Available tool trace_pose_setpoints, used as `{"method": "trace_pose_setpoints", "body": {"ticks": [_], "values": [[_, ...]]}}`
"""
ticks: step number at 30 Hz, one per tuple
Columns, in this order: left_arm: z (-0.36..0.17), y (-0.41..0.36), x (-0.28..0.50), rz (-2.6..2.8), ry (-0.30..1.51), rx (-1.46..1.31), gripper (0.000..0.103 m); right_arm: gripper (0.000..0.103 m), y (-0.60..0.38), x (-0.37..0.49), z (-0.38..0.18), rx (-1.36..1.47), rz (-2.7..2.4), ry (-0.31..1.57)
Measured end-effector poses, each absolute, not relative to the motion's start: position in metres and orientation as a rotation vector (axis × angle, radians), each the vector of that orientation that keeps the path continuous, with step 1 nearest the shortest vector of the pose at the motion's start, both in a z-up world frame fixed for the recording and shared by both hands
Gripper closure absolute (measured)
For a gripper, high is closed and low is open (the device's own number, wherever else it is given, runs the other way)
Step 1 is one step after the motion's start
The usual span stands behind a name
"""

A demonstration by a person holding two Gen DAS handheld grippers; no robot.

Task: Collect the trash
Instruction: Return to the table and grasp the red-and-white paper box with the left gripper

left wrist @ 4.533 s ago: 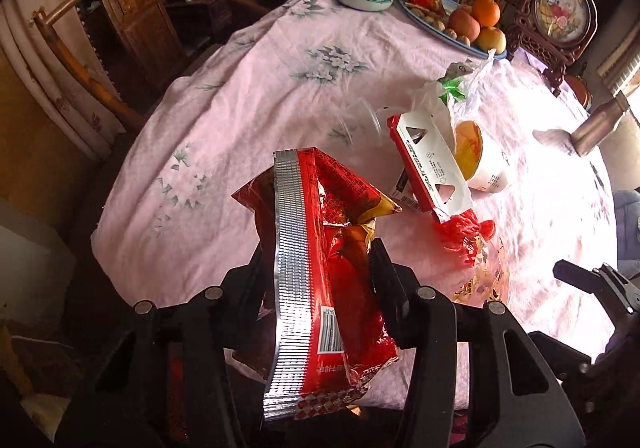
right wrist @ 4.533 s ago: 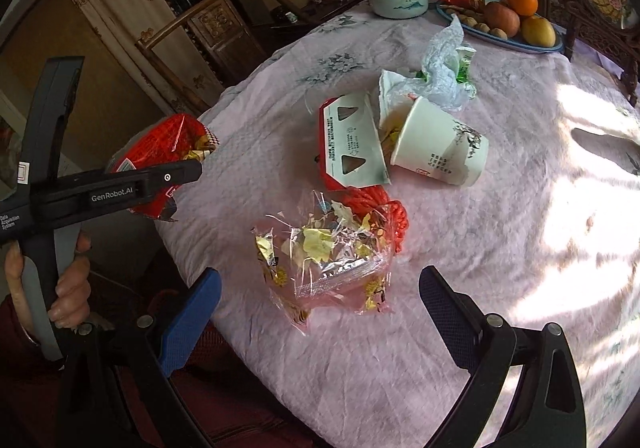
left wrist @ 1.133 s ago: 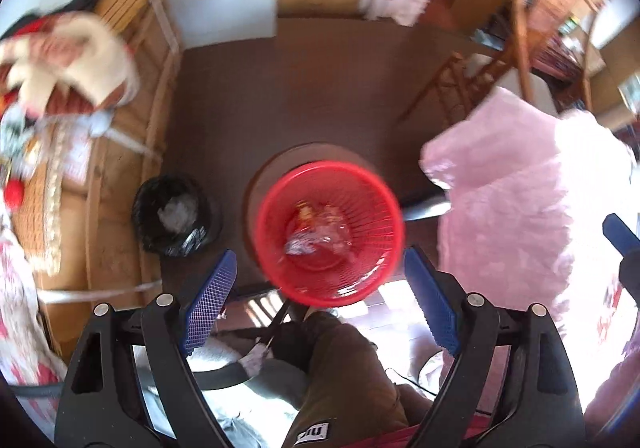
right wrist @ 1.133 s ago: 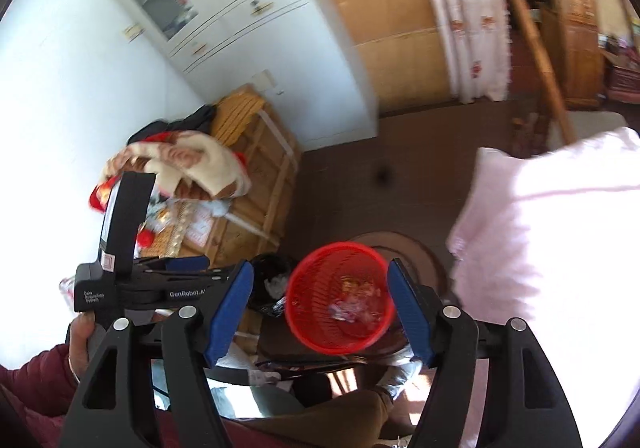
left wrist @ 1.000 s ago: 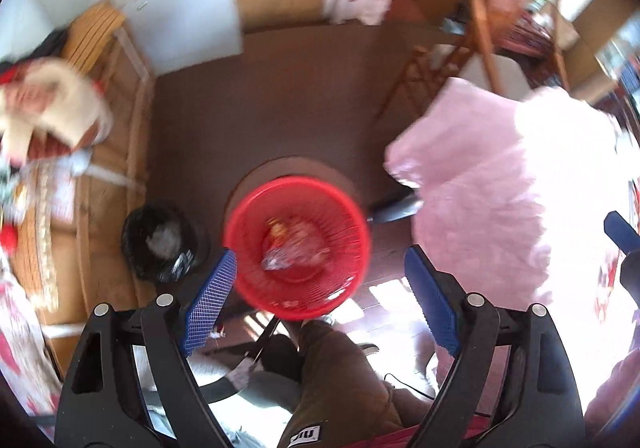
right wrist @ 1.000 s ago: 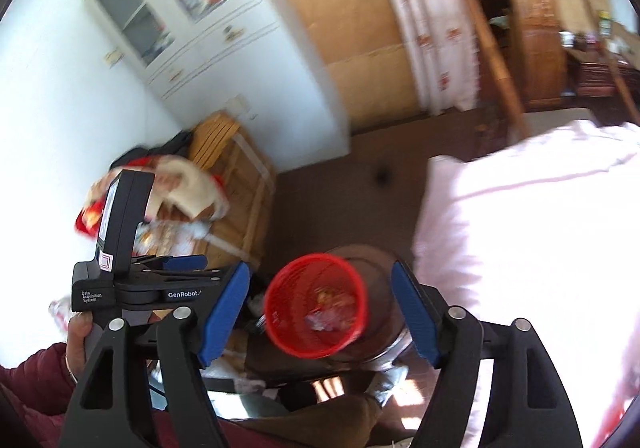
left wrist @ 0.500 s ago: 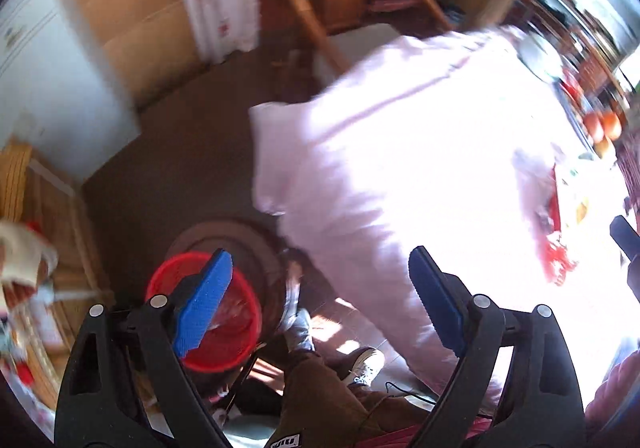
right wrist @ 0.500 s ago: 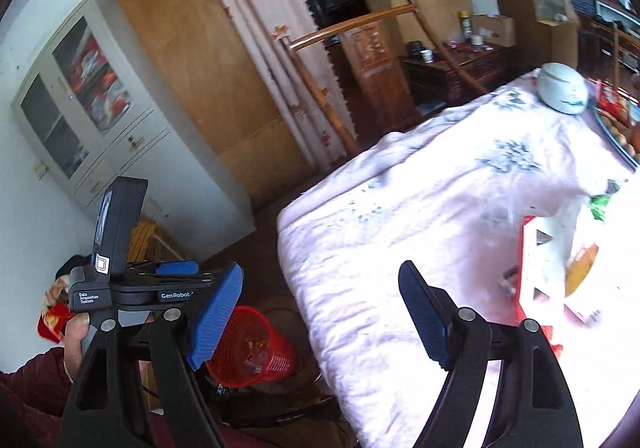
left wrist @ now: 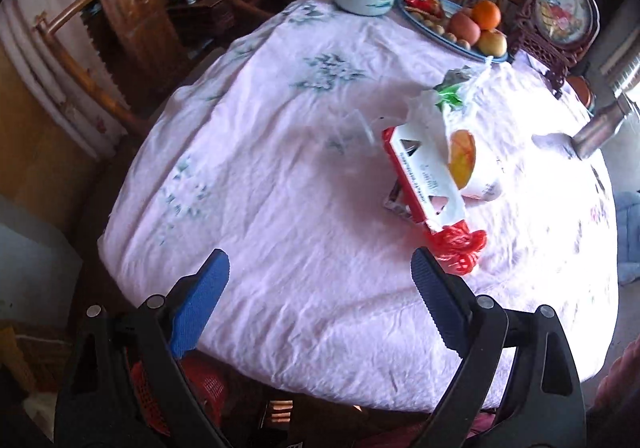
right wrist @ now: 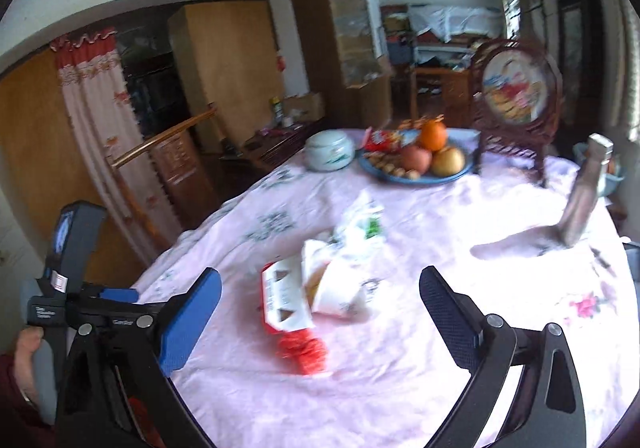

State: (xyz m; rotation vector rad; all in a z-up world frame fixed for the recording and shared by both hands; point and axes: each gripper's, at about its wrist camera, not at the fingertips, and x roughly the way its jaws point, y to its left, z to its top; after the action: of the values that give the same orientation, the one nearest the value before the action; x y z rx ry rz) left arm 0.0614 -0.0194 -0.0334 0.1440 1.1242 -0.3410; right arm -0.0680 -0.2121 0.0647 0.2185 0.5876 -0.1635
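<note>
Both grippers empty above the near edge of the pink cloth-covered table [left wrist: 280, 207].
The left gripper [left wrist: 320, 272] and right gripper [right wrist: 320, 300], jaws just spread wide, are faced by the red-and-white cardboard sleeve [left wrist: 420, 175], long axis running away, nearer the right.

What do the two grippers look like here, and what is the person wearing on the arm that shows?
Both the left gripper and the right gripper have black angular frames with silver rivets. On each, one finger shows a bright blue pad and the other a dark ribbed pad. The left gripper's grey handle carries white lettering and a small label. The sleeve is dark red.
</note>
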Motion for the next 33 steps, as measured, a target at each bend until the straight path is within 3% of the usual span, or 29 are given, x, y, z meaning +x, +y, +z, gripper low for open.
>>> {"method": "trace_pose_setpoints", "body": {"ticks": [3,11,25,33], "values": [[-0.031,-0.038,0.069,-0.401,1.110,0.165,0.012,0.006,-0.224,-0.080,0.059,0.229,-0.234,0.538],[-0.043,-0.054,0.085,-0.468,1.136,0.194,0.012,0.006,-0.235,-0.074,0.039,0.331,-0.179,0.659],[-0.086,-0.095,0.134,-0.602,1.290,0.125,0.012,0.006,-0.252,-0.077,0.027,0.353,-0.327,0.750],[-0.126,-0.146,0.155,-0.585,1.332,0.254,0.012,0.006,-0.265,-0.083,0.028,0.339,-0.396,0.758]]}}
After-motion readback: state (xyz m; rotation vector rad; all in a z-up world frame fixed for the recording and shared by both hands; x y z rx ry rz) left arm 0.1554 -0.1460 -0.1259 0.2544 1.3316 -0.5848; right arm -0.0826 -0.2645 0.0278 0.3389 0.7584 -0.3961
